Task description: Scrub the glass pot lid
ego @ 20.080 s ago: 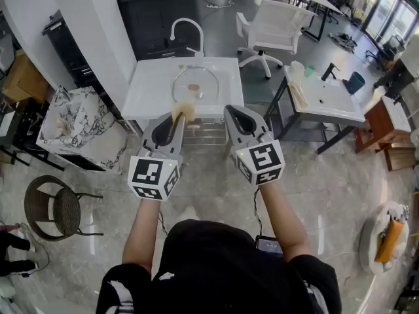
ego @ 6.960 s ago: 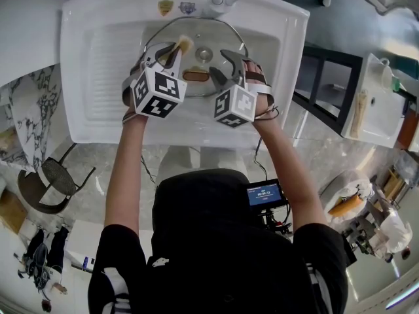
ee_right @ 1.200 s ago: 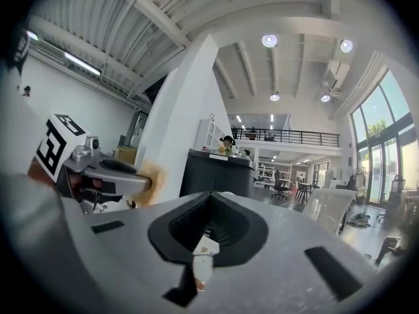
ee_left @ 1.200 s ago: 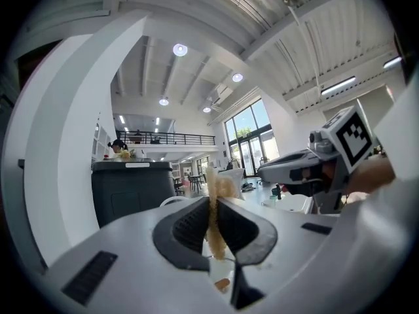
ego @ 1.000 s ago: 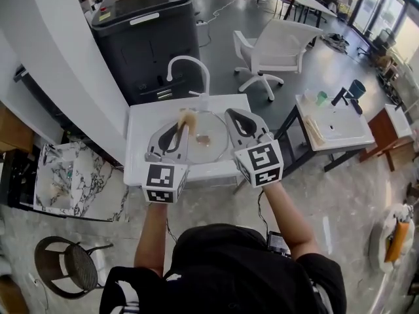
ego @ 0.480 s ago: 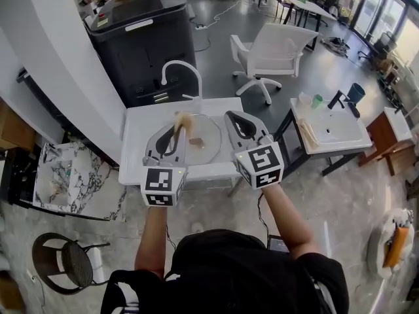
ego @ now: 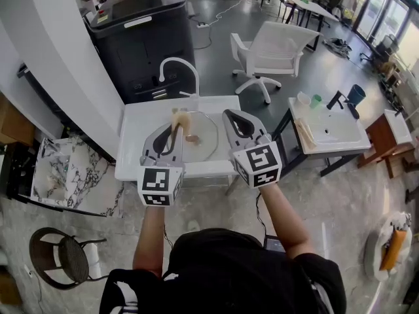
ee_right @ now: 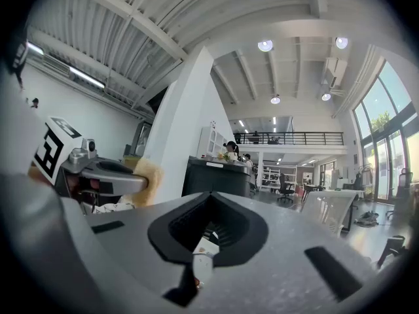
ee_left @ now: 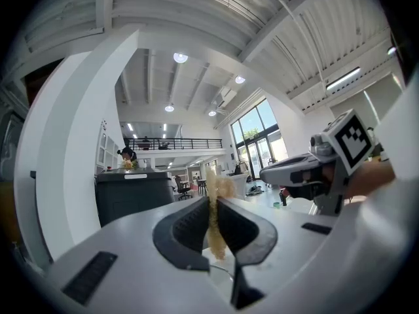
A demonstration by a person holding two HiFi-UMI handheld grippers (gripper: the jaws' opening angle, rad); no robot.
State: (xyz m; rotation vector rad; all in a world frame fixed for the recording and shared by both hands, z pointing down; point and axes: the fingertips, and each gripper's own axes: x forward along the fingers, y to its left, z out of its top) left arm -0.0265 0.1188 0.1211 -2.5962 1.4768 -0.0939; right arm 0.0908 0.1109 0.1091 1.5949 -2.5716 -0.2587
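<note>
Pale polished floor [ego: 216, 195] underfoot; person [ego: 222, 273] stands back from the sink, both arms out, grippers level and side by side.

Left gripper [ee_left: 213, 205]: fingers [ee_left: 186, 231] clamped tight on a tan fibrous scrubber [ee_left: 215, 237]. Thin strip pinched between the pads, frayed tuft poking past the tips. Nothing else touches it.

Right gripper [ee_right: 209, 198]: fingers [ee_right: 177, 231] fully closed, pads met at the tips, nothing between them. Its camera catches the left gripper off to one side, scrubber tuft at its tip.

Beyond the tips, lower down: white sink [ego: 137, 146]. Glass pot lid [ego: 204, 139] lies flat in the basin, knob up, well apart from both grippers. From the head view the scrubber tuft overlaps the lid's near-left rim, but it is held in the air above it.

White arched faucet [ego: 180, 67] at the sink's back edge. Behind it a dark cabinet [ego: 141, 38]. White swivel chair [ego: 278, 44] to the right; a white-topped desk [ego: 327, 126] beside the sink, small items on it too small to identify.
</note>
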